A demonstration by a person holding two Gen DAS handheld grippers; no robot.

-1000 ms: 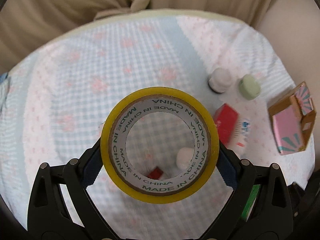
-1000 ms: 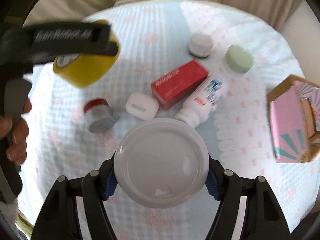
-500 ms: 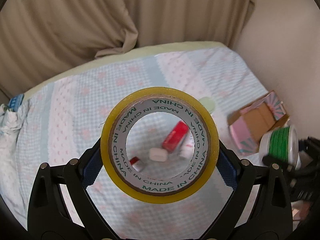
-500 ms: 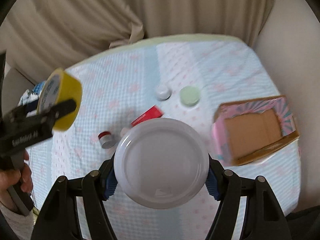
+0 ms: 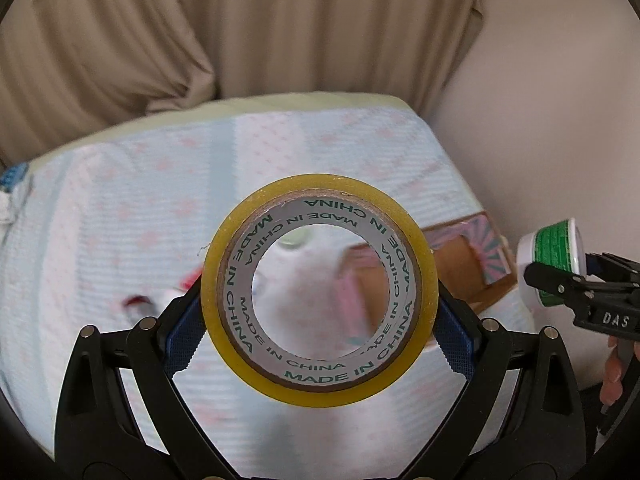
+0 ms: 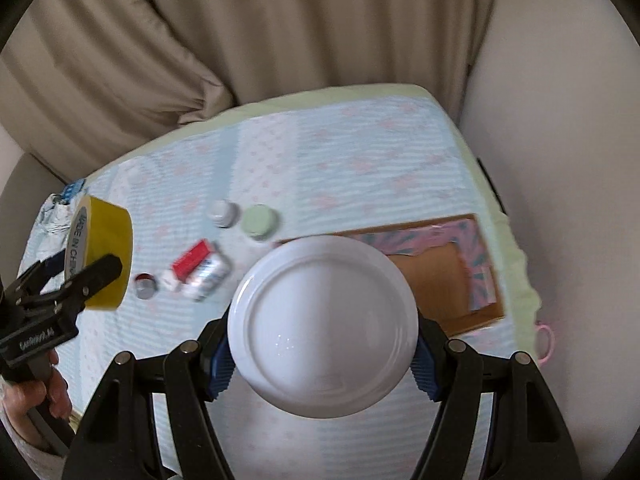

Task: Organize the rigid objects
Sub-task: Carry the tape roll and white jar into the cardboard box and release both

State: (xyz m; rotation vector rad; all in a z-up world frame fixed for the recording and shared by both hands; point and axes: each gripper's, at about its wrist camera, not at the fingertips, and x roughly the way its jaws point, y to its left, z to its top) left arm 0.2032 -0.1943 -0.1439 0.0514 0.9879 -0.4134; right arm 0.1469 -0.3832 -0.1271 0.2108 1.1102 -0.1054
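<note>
My left gripper (image 5: 318,330) is shut on a yellow tape roll (image 5: 224,264), held high above the table; the roll also shows in the right wrist view (image 6: 108,256). My right gripper (image 6: 322,354) is shut on a white spool (image 6: 323,332) wound with green cord (image 5: 554,240), held in the air just in front of the open pink cardboard box (image 6: 448,272). On the cloth lie a red box (image 6: 191,258), a white bottle (image 6: 210,276), a small red-capped jar (image 6: 145,285), a white-capped jar (image 6: 222,212) and a green-lidded jar (image 6: 260,220).
The table (image 6: 360,160) has a pale blue cloth with pink flowers. Beige curtains (image 6: 280,32) hang behind it and a wall (image 6: 560,160) stands at the right. A small white case (image 6: 170,281) lies beside the red box. A pink loop (image 6: 546,338) hangs at the right edge.
Both grippers have lifted up and back from the table with their loads. The items on the cloth look smaller and the box has come closer to the middle of both views.
</note>
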